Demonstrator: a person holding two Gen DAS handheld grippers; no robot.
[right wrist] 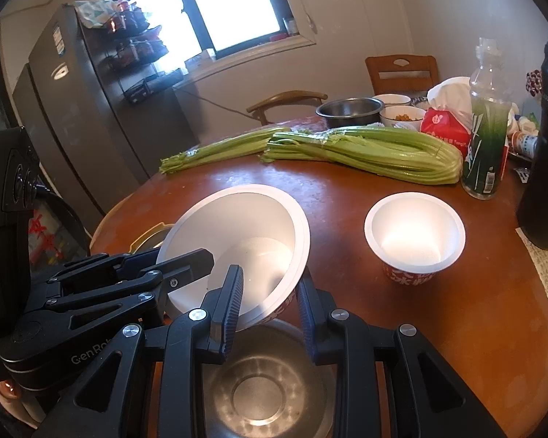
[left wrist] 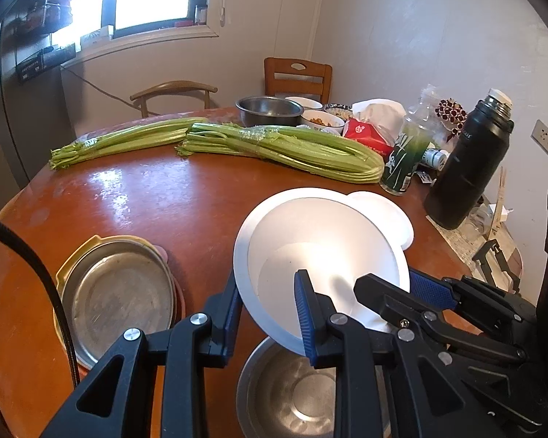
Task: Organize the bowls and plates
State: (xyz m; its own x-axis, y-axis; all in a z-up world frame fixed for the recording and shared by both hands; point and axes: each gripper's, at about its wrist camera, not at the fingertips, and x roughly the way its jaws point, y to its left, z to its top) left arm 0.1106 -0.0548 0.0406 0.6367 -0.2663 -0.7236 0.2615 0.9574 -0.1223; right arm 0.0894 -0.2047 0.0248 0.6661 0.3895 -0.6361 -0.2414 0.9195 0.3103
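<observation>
Together both grippers' fingers pinch the white bowl (right wrist: 237, 244), mouth tilted toward the cameras.

Black left gripper (left wrist: 268, 314), blue ribbed pads (left wrist: 305, 314), silver rivets, black right gripper (right wrist: 270, 310), white lettering lower left, black cable (left wrist: 36, 273) at left edge

Home dining corner: fridge (right wrist: 73, 109), wooden table (left wrist: 164, 197), celery (left wrist: 285, 148), chairs (left wrist: 297, 78)

White-lined red-patterned paper bowl (right wrist: 237, 241), silvery steel bowl (right wrist: 263, 394), green celery (right wrist: 376, 149), reddish-brown table (right wrist: 456, 310)
</observation>
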